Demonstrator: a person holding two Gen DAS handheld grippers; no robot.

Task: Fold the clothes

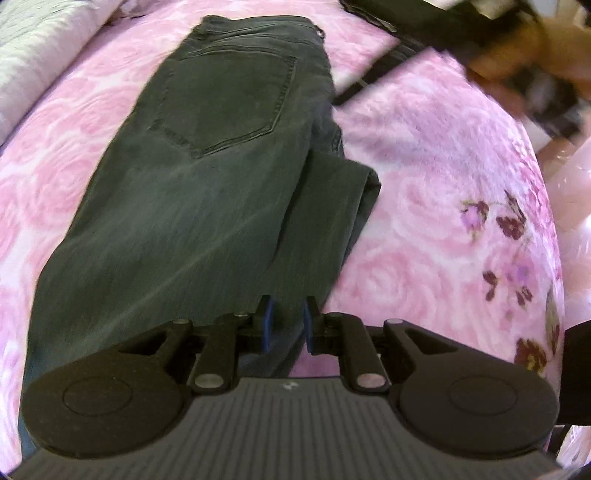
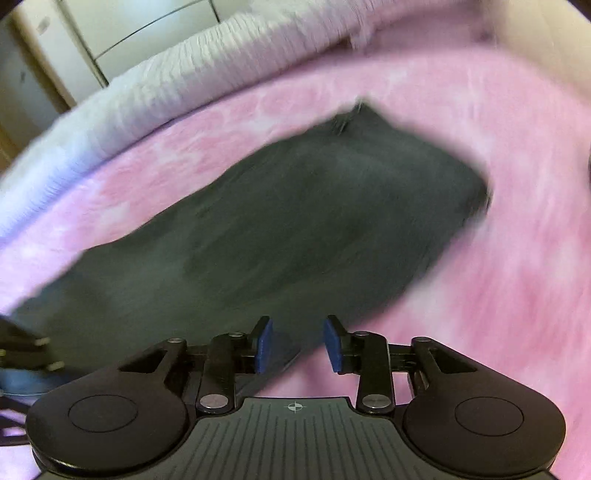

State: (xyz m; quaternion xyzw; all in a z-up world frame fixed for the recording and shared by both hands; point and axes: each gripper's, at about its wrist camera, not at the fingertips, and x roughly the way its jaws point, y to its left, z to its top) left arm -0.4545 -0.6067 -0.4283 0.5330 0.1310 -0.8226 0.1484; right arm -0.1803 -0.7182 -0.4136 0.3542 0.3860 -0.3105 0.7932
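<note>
Dark grey jeans (image 1: 207, 177) lie flat on a pink rose-patterned blanket (image 1: 436, 206), back pocket up, waistband at the far end, with a leg end folded over at their right side. My left gripper (image 1: 288, 325) sits low over the near part of the jeans, its blue pads a small gap apart with dark cloth showing between them. In the blurred right wrist view the jeans (image 2: 295, 218) stretch across the blanket (image 2: 498, 258). My right gripper (image 2: 298, 343) is open above their near edge and holds nothing.
A white quilted cover (image 1: 40, 55) lies along the far left of the bed and shows in the right wrist view (image 2: 155, 85). Another dark garment (image 1: 406, 26) lies at the far right. The other hand-held gripper (image 1: 532, 70) hovers blurred there. White cabinets (image 2: 122, 33) stand behind.
</note>
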